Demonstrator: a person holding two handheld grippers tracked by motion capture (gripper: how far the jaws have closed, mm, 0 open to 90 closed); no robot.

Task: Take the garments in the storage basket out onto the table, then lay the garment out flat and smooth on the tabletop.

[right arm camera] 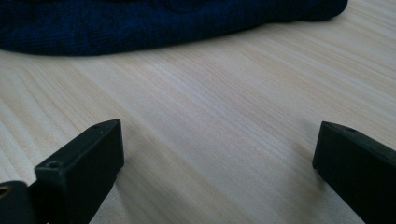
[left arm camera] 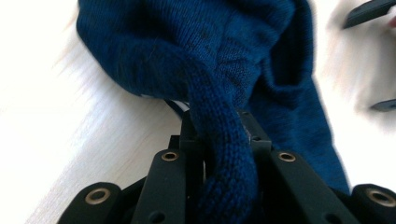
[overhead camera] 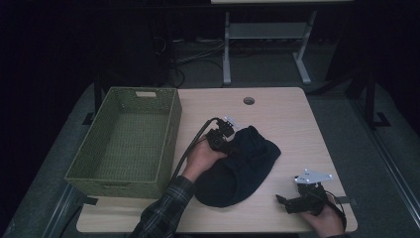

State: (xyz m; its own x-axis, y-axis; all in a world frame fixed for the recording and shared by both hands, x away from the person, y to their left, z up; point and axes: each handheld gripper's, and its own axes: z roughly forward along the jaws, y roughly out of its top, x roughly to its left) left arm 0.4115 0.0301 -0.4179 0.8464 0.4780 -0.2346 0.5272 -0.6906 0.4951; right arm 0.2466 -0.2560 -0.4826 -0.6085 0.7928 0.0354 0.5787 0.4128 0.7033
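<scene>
High view: left gripper (overhead camera: 229, 144) at the upper edge of a dark blue knitted hat (overhead camera: 237, 168) lying slumped on the pale wood table (overhead camera: 292, 119); woven green basket (overhead camera: 124, 141) well off to its left; right gripper (overhead camera: 289, 204) rests near the hat's lower right. Left gripper view: jaws pinch a ribbed fold of knit between them. Right gripper view: jaws wide apart over bare woodgrain; hat beyond the tips.

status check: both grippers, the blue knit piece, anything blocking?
Left gripper pinching a fold of the blue knit garment. Right gripper open, jaws apart over bare table. Basket alongside; nothing blocking.

A fold of the dark blue knitted garment (left arm camera: 224, 140) lies clamped between the left gripper's (left arm camera: 224, 135) black jaws, above the pale wooden tabletop (left arm camera: 70, 135).
</scene>
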